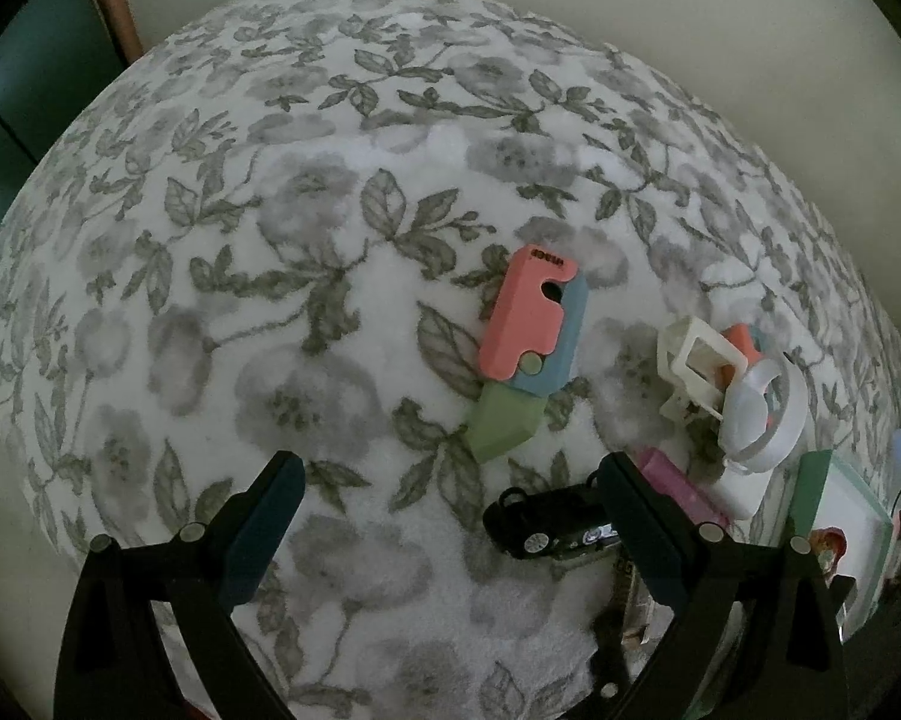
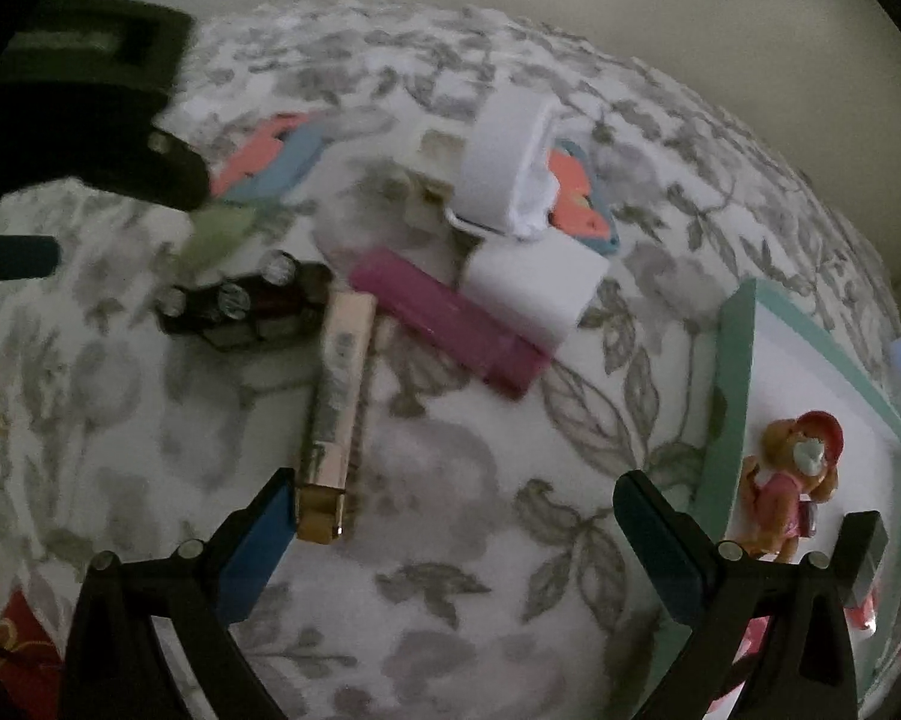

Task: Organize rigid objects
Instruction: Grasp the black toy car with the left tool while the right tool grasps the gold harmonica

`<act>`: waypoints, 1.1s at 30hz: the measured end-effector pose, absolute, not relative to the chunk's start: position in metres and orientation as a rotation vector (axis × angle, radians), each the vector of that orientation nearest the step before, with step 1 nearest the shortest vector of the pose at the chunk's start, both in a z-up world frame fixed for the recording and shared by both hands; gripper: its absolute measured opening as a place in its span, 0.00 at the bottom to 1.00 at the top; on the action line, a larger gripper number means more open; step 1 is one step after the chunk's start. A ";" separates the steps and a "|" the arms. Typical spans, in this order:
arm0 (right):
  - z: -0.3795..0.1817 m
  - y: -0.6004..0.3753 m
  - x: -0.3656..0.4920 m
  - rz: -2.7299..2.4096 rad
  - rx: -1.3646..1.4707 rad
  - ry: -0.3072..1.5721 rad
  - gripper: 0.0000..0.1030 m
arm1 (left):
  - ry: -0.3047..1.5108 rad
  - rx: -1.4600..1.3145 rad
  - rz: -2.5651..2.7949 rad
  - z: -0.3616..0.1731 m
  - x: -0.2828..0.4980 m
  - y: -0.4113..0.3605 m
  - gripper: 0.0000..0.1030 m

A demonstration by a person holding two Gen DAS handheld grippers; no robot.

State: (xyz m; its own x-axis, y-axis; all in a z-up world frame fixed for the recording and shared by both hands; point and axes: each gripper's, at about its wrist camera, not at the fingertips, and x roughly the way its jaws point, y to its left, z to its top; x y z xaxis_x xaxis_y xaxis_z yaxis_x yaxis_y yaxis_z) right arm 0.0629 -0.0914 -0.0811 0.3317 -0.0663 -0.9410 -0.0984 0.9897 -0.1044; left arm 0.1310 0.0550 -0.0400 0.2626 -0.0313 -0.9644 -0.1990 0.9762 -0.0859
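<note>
Left gripper [image 1: 450, 492] and right gripper [image 2: 450, 504], jaws of both spread wide and holding nothing, hover over a floral-covered bed [image 1: 330, 192]. Near its right edge lie a pink-blue-green toy [image 1: 525, 348], black toy car [image 1: 540, 531], gold tube [image 2: 336, 402] and magenta case [image 2: 450, 321]. A dog figurine [image 2: 792, 480] rests in the green-rimmed tray [image 2: 729, 396].

Colours and patterns, both wrist views.
Blanket [image 1: 342, 312]: white with grey flowers and grey-green leaves. Folding toy [image 1: 525, 336]: coral pink, light blue and pale green parts. Toy car [image 2: 246, 306]: black, silver wheels. Flat case [image 2: 450, 321]: magenta. Tube [image 2: 336, 414]: pale gold with grey print. Box [image 2: 537, 288]: white. Tape roll [image 1: 762, 414]: white. Tray [image 2: 729, 396]: mint-green rim, white inside. Figurine [image 2: 792, 480]: tan, pink outfit, red hat. Gripper fingers [image 2: 258, 546]: dark blue pads on black.
</note>
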 end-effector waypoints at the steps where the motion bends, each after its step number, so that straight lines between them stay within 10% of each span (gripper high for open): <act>1: -0.082 -0.095 0.063 0.007 -0.151 1.238 1.00 | 1.305 -0.206 0.114 -0.041 0.131 0.055 0.95; 33: -0.043 -0.127 0.070 -0.173 -0.250 1.041 1.00 | 1.374 -0.126 -0.022 -0.067 0.142 0.002 0.95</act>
State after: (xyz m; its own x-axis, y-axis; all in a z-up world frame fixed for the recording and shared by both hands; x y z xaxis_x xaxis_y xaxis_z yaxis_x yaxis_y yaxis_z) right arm 0.0698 -0.1272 -0.0434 0.4954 -0.2594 -0.8290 0.0234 0.9580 -0.2857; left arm 0.1417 0.0022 -0.0669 0.1967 -0.0894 -0.9764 -0.0577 0.9930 -0.1026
